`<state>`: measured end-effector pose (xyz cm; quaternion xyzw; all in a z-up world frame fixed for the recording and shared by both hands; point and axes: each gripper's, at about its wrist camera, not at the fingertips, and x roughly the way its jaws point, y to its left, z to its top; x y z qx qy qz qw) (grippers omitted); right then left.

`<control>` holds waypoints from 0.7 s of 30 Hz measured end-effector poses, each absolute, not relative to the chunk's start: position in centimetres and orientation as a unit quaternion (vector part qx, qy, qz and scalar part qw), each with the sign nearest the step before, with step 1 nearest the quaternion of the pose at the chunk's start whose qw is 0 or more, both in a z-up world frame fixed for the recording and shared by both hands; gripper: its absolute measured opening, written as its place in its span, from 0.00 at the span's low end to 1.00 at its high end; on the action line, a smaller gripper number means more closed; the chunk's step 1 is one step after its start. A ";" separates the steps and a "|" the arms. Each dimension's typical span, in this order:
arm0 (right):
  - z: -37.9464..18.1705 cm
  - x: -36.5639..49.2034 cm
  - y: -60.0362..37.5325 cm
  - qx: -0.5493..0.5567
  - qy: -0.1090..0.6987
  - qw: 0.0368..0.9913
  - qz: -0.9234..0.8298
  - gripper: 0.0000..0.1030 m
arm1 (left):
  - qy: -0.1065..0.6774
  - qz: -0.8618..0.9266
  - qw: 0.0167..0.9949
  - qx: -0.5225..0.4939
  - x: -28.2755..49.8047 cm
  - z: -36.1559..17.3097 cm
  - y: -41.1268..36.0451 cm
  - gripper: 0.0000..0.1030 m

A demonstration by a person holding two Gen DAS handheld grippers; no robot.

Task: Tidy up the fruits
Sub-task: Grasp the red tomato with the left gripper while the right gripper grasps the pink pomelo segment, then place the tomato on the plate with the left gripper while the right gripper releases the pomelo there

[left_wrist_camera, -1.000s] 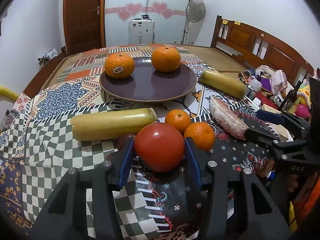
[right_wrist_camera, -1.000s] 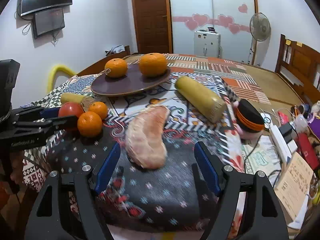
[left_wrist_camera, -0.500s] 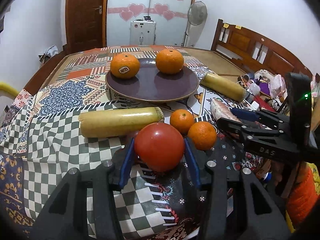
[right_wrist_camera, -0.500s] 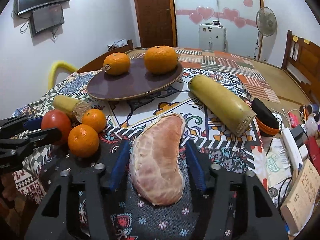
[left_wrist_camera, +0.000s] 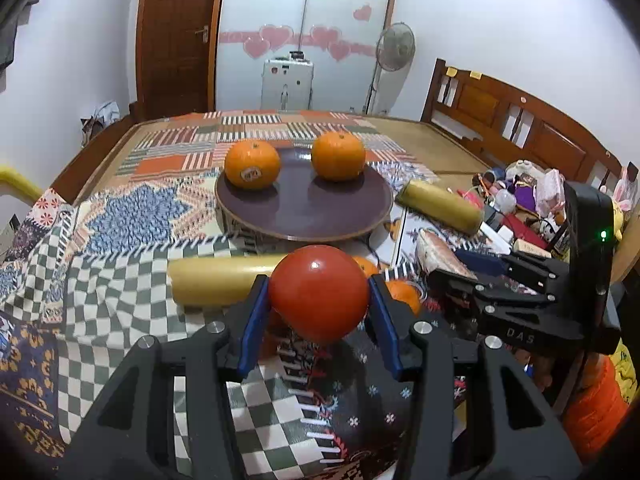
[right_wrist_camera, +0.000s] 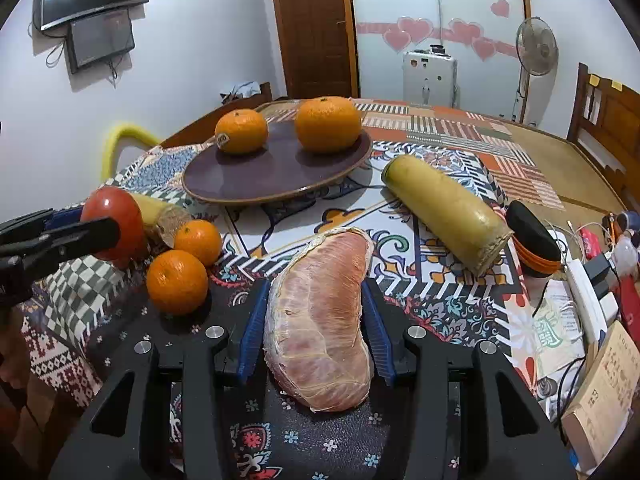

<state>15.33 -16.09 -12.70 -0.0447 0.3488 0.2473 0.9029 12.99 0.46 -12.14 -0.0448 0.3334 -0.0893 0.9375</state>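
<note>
Left wrist view: small oranges (left_wrist_camera: pixel 400 292) are mostly hidden behind the tomato (left_wrist_camera: pixel 319 293), clamped by left gripper (left_wrist_camera: pixel 319 312). Pomelo segment (right_wrist_camera: pixel 320 320) is clamped by right gripper (right_wrist_camera: pixel 316 332).

The only lettering that could be read was "DAS", stamped pale on the black body of the right gripper (left_wrist_camera: pixel 496 280), which stood to the right of the left gripper's jaws in the left wrist view. A sticker on the left orange (left_wrist_camera: pixel 252 163), on the plate well ahead of those jaws, carried print too small to make out. To the right of the right gripper's jaws, a paper sheet (right_wrist_camera: pixel 554 330) and a brown booklet (right_wrist_camera: pixel 600 396) bore characters too blurred to read.
</note>
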 end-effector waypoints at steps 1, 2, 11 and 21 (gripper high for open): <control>-12.5 15.3 -16.1 -0.044 0.346 0.904 0.247 0.42 | 0.330 -0.089 0.939 -0.044 13.0 -11.9 0.5 0.47; -12.4 15.3 -16.1 -0.043 0.344 0.905 0.247 0.42 | 0.327 -0.088 0.940 -0.043 13.1 -11.7 0.5 0.47; -9.9 15.8 -15.8 -0.039 0.309 0.917 0.251 0.42 | 0.307 -0.079 0.948 -0.033 13.7 -10.1 0.8 0.47; -7.7 17.0 -14.7 -0.042 0.271 0.926 0.259 0.42 | 0.282 -0.075 0.956 -0.024 15.0 -8.2 0.8 0.47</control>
